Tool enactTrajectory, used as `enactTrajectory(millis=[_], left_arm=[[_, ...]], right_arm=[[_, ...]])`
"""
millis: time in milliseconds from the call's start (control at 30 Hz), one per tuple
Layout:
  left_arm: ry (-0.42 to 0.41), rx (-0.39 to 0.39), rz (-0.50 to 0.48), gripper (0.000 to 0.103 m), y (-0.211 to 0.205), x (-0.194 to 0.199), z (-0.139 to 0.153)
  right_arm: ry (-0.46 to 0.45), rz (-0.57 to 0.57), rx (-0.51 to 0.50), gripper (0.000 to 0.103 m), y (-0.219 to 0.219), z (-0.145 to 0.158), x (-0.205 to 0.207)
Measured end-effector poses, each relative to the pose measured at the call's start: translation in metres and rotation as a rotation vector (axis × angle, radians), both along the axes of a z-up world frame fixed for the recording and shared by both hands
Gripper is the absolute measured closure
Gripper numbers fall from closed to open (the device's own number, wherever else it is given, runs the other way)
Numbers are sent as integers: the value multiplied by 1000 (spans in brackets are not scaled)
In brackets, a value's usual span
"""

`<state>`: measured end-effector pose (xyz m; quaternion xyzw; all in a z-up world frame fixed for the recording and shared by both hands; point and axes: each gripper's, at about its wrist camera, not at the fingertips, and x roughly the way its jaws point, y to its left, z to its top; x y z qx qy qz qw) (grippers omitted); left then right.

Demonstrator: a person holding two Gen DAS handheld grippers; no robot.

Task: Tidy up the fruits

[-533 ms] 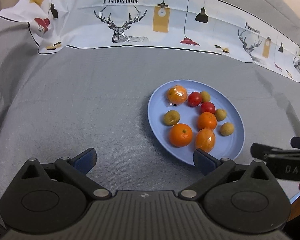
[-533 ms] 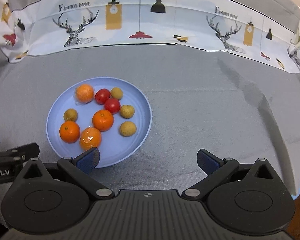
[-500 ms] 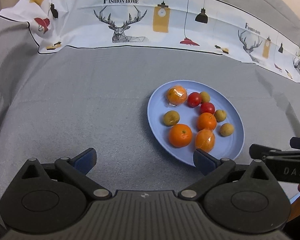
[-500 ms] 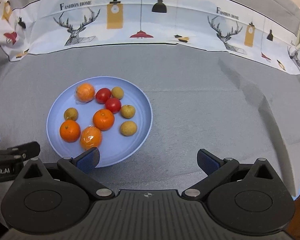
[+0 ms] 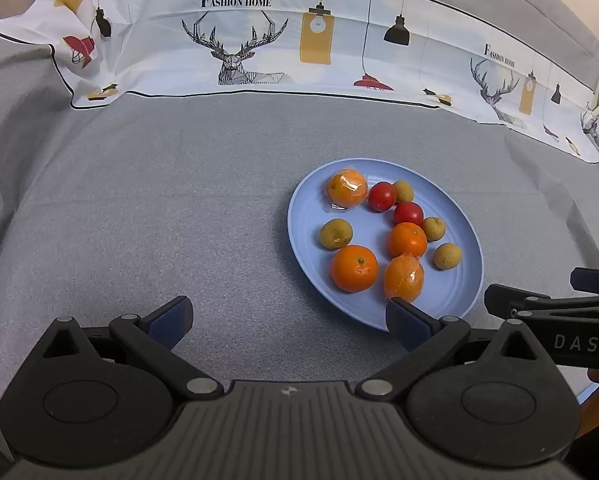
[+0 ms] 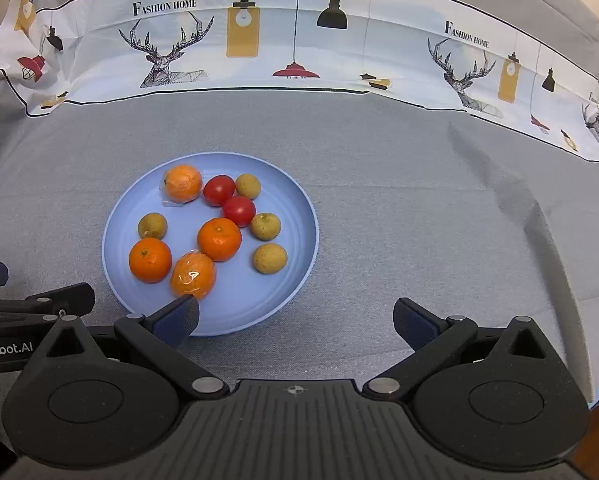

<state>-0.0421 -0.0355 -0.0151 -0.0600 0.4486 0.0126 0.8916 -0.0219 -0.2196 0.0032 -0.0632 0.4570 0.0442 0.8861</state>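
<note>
A light blue plate lies on the grey cloth and holds several fruits: bare oranges, plastic-wrapped oranges, two red tomatoes and small brown-yellow longans. My left gripper is open and empty, just short of the plate's near-left side. My right gripper is open and empty at the plate's near-right side. Each gripper shows at the edge of the other's view.
A white printed cloth with deer and lamps stands along the back. The grey tablecloth spreads left and right of the plate, with folds at the right.
Both views shift very slightly; the plate sits a touch nearer in the right wrist view. Both grippers stay open and nothing on the plate has moved.
</note>
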Motion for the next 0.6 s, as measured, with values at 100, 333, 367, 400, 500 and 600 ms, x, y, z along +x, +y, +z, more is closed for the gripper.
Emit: enactTrajectory(millis=[100,333,367,400,500,600], left_arm=[[1,-3,0,0,0,0,0],[3,-7,2,0,2,0,-1],[3,-7,2,0,2,0,-1],[3,-7,1,0,2,0,-1],[3,-8,0,0,1,0,0],[3,-9,0,0,1,0,0]], right_arm=[[0,-2,3,1,0,0,0],[-1,-1,1,1,0,0,0],[-1,-2,2,1,0,-1,0],[0,-2,1,1,0,-1,0],[0,-5,0,1,0,0,0],[1,-8,1,1,0,0,0]])
